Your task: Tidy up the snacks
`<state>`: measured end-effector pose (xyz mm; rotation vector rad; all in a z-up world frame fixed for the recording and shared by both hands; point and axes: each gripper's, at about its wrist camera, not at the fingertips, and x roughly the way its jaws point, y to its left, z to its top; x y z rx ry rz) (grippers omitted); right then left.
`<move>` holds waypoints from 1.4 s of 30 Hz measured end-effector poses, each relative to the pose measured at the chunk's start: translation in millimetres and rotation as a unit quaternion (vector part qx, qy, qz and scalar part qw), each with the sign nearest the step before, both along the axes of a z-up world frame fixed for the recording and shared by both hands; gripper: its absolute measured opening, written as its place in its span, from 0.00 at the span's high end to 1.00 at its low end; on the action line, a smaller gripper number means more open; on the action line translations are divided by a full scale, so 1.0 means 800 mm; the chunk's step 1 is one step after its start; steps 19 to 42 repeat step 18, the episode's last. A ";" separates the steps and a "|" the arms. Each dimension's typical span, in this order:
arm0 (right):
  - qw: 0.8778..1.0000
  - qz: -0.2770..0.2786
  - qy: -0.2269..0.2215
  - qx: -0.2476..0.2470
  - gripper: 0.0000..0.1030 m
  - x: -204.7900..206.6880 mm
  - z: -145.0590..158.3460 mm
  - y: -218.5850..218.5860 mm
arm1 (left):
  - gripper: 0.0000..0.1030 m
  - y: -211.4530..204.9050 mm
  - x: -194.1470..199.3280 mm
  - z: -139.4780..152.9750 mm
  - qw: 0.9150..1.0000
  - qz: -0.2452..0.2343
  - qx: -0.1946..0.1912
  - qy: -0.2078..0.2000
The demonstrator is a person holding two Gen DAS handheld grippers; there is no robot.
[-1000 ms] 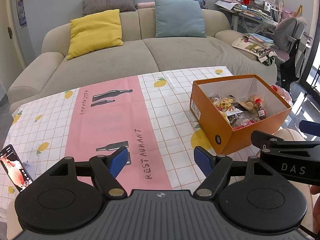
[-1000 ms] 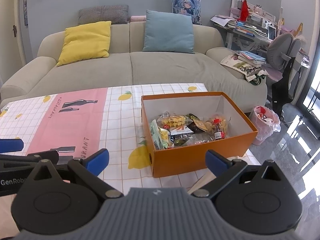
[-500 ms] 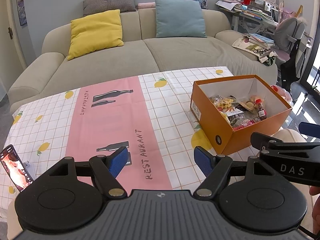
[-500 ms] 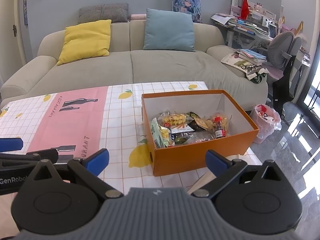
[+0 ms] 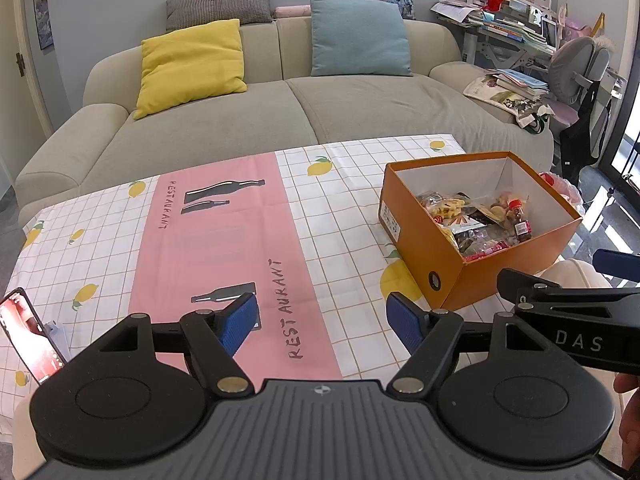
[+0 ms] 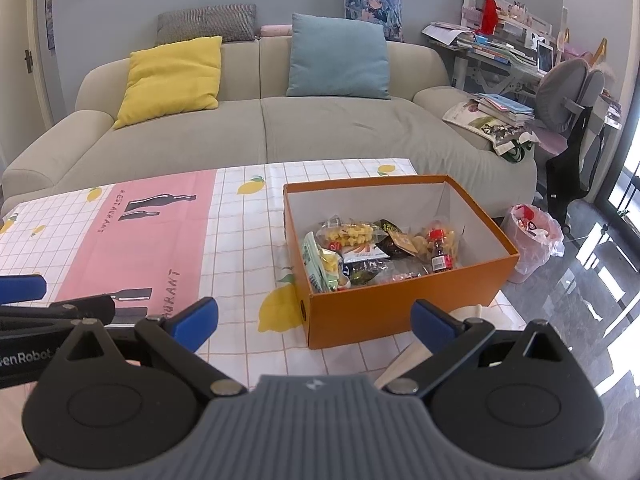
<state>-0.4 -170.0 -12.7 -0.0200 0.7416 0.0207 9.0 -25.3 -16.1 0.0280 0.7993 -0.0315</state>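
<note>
An open orange cardboard box (image 5: 448, 280) (image 6: 404, 312) stands on the right side of the table. Several snack packets (image 6: 352, 248) (image 5: 472, 224) and a small red-capped bottle (image 6: 438, 250) lie inside it. My left gripper (image 5: 322, 320) is open and empty, low over the near edge of the table, left of the box. My right gripper (image 6: 314, 316) is open and empty, just in front of the box's near wall. Each gripper shows at the edge of the other's view.
The table carries a checked lemon-print cloth with a pink stripe (image 5: 224, 240). A phone (image 5: 28, 336) leans at the table's near left corner. A beige sofa (image 6: 260, 128) stands behind the table. A pink bin (image 6: 532, 240) stands on the floor right of the table.
Both grippers have stayed open and almost still. The right wrist view has shifted very slightly; nothing was picked up or released.
</note>
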 end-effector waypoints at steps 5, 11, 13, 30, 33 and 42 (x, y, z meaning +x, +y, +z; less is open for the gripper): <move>1.000 -0.001 0.001 0.000 0.03 0.000 0.000 0.000 | 0.16 0.000 0.000 0.000 1.000 0.000 -0.001 -0.001; 1.000 -0.001 0.001 0.001 0.03 0.000 0.000 0.000 | 0.16 -0.001 -0.001 0.001 1.000 0.000 -0.001 -0.003; 1.000 -0.001 0.001 0.001 0.03 0.000 0.000 0.000 | 0.16 -0.002 -0.001 0.002 1.000 0.000 -0.001 -0.004; 1.000 0.000 0.001 0.001 0.03 0.000 0.000 -0.001 | 0.16 -0.003 -0.003 0.003 1.000 0.000 0.000 -0.005; 1.000 0.000 0.001 0.001 0.03 0.000 0.000 -0.001 | 0.16 -0.003 -0.003 0.003 1.000 0.000 0.000 -0.005; 1.000 0.000 0.001 0.001 0.03 0.000 0.000 -0.001 | 0.16 -0.003 -0.003 0.003 1.000 0.000 0.000 -0.005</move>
